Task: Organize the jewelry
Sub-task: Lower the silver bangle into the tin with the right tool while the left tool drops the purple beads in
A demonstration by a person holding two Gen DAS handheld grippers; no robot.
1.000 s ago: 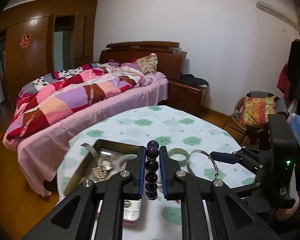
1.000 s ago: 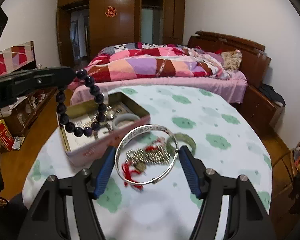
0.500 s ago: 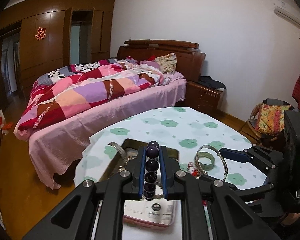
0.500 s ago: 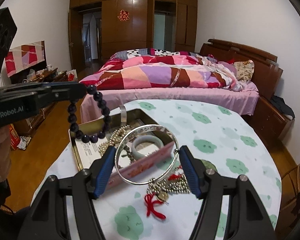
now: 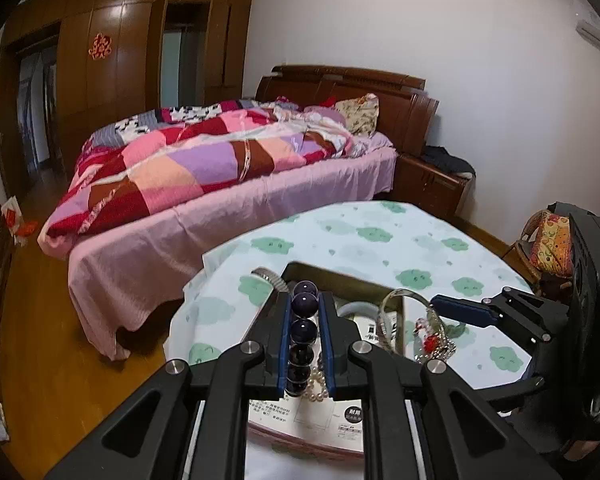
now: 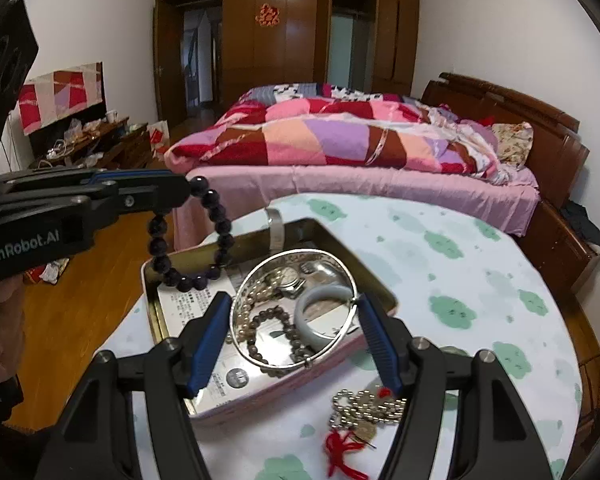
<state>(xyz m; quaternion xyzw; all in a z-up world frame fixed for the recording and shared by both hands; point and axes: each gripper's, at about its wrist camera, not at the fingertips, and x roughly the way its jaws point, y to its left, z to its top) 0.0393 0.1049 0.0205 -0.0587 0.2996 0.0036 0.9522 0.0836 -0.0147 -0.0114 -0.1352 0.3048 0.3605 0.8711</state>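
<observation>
The left gripper (image 6: 188,192) held the dark bead bracelet (image 6: 196,236) in narrow jaws over the tin (image 6: 156,320). The right gripper's (image 6: 296,332) wide jaws clasped the silver bangle (image 6: 260,280) above it. A beaded charm (image 6: 364,412) lay unsorted on the surface (image 6: 480,280).

We see a bed (image 6: 380,184) with a patchwork quilt (image 5: 204,160) and a wooden headboard (image 5: 352,92); a floral pillow (image 6: 512,148) lies at its head; behind stands a brown wardrobe (image 6: 288,28) bearing a red paper emblem (image 6: 267,15); a bedside cabinet (image 5: 432,184) adjoins the bed; the floor (image 5: 40,312) is wood.
</observation>
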